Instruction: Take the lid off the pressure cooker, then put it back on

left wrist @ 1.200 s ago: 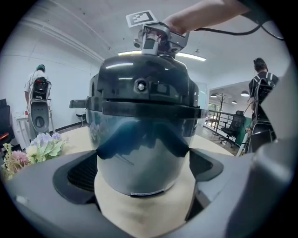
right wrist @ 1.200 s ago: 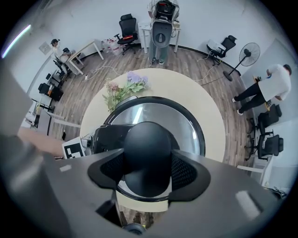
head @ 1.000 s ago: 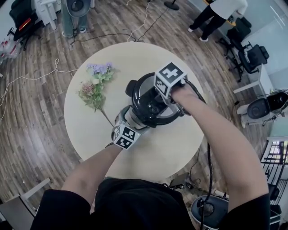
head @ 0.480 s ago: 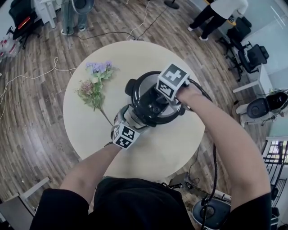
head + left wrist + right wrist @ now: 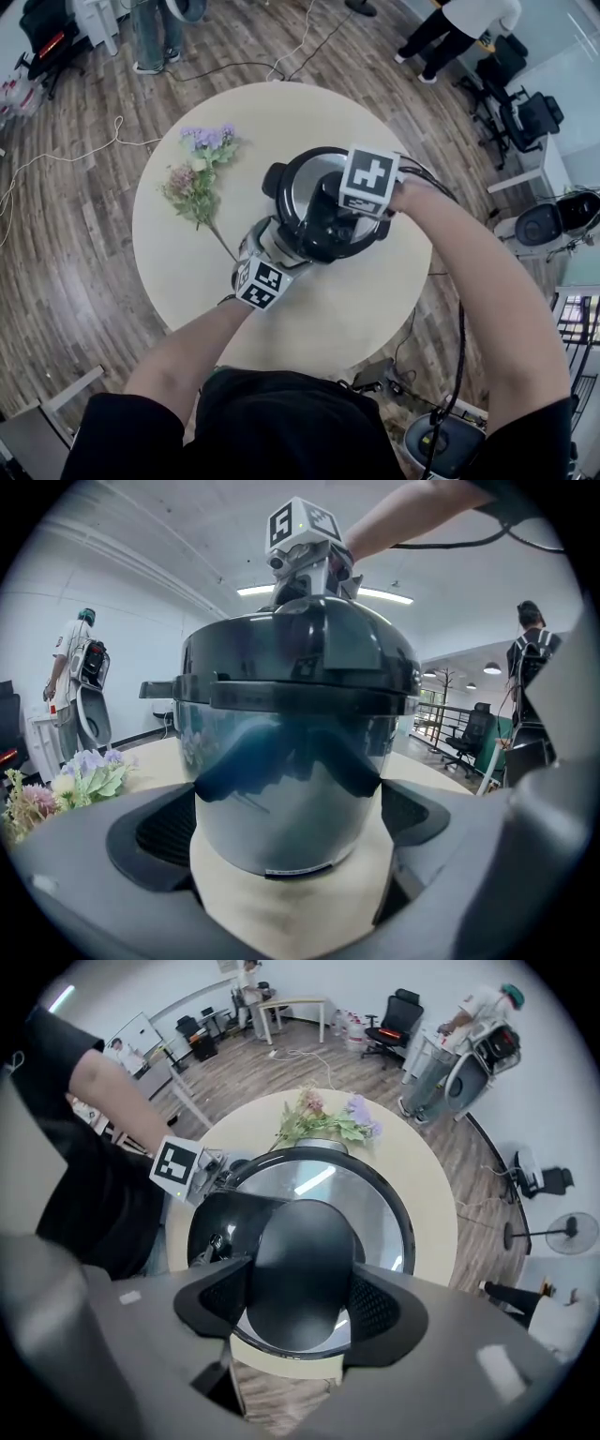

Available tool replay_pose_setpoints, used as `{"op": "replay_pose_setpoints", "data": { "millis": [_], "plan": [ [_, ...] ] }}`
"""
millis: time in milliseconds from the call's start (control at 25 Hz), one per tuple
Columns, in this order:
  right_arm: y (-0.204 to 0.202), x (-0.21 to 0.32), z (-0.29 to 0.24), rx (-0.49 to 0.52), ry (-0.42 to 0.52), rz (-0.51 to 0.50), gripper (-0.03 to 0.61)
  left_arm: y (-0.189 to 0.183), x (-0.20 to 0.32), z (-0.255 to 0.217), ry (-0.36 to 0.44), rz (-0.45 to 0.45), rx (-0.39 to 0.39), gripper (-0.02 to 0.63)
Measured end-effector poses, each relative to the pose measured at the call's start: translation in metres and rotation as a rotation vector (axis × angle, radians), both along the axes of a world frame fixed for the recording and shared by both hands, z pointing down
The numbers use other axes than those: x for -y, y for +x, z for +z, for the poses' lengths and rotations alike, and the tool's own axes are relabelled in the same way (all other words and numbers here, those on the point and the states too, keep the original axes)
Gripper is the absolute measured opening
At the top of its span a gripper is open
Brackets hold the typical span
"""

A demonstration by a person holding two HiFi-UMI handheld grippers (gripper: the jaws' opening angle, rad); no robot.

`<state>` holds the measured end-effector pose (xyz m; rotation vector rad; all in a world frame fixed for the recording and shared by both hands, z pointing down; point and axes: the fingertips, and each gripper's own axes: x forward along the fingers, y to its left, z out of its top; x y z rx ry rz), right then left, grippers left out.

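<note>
Since 1 second ago my right gripper (image 5: 300, 1293) has rolled, jaws clamped on the black handle (image 5: 298, 1241) of the lid (image 5: 380, 1194), which sits on the pressure cooker (image 5: 281, 789). My left gripper (image 5: 286, 825) clamps its steel wall, where 1 strip label (image 5: 298, 869) is too small to read. It stands on a round cream table (image 5: 187, 272) beside flowers (image 5: 197, 173), over plank floor (image 5: 66, 244).
</note>
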<state>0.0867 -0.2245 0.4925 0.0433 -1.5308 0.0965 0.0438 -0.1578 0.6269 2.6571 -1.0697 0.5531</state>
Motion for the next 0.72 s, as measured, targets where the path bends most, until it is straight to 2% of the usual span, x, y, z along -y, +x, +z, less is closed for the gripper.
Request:
{"op": "replay_pose_setpoints", "data": {
  "millis": [160, 440, 560, 720],
  "plan": [
    [0.0, -0.001, 0.002, -0.007, 0.001, -0.054, 0.311, 0.0, 0.0, 0.001, -0.001, 0.0, 0.001, 0.591],
    [0.0, 0.0, 0.003, -0.012, 0.004, -0.005, 0.313, -0.001, 0.0, 0.003, -0.027, 0.002, 0.009, 0.591],
    [0.002, 0.003, 0.006, -0.001, 0.017, 0.074, 0.311, -0.004, 0.002, -0.001, -0.057, 0.017, -0.011, 0.586],
    [0.017, 0.005, -0.001, 0.087, 0.026, 0.273, 0.318, -0.014, -0.003, -0.008, -0.122, 0.05, 0.009, 0.528]
  ]
}}
